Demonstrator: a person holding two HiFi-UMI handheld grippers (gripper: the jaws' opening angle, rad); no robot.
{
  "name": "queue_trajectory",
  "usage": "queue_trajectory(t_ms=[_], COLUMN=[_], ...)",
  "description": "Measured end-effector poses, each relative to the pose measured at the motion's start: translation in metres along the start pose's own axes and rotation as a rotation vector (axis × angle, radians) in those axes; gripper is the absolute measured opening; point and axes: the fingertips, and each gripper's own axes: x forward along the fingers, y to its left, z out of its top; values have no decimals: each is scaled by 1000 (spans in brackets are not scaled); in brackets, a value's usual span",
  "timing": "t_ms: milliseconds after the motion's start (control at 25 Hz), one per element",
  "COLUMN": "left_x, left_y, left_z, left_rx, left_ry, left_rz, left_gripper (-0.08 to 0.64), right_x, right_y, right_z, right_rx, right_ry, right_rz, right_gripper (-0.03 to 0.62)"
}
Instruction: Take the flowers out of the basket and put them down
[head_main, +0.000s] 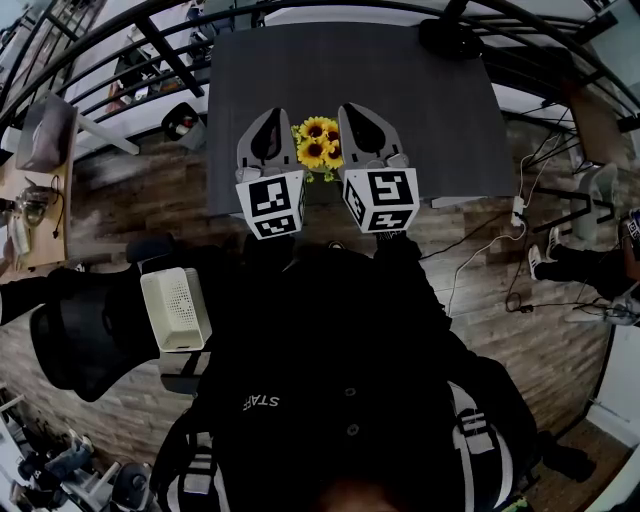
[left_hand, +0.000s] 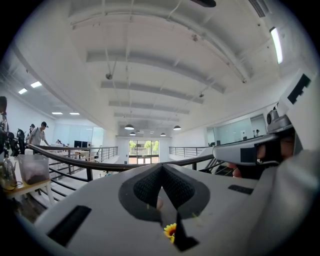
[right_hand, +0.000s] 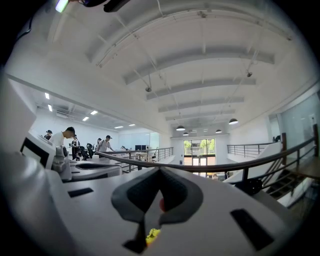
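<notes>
A bunch of yellow sunflowers sits near the front edge of the dark grey table. I can make out no basket around them. My left gripper is held up just left of the flowers and my right gripper just right of them. Both have their jaws shut with nothing between them. The left gripper view looks out over the shut left gripper toward the ceiling, and a bit of yellow flower shows in a slot low down. The right gripper is likewise shut, with a yellow flower scrap below.
A black object lies at the table's far right corner. Black railings curve behind the table. Cables trail over the wooden floor at the right. A white box is strapped to the person's left arm.
</notes>
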Motion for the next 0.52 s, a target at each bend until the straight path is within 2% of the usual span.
queue_trajectory(t_ms=[520], left_x=[-2], left_y=[2], left_z=[-7], left_rx=[-18], left_ry=[21], left_rz=[-13], left_gripper=[1], right_x=[1], right_y=[4], right_z=[-2], right_rx=[-3], right_ry=[0], right_rz=[-7], right_gripper=[11])
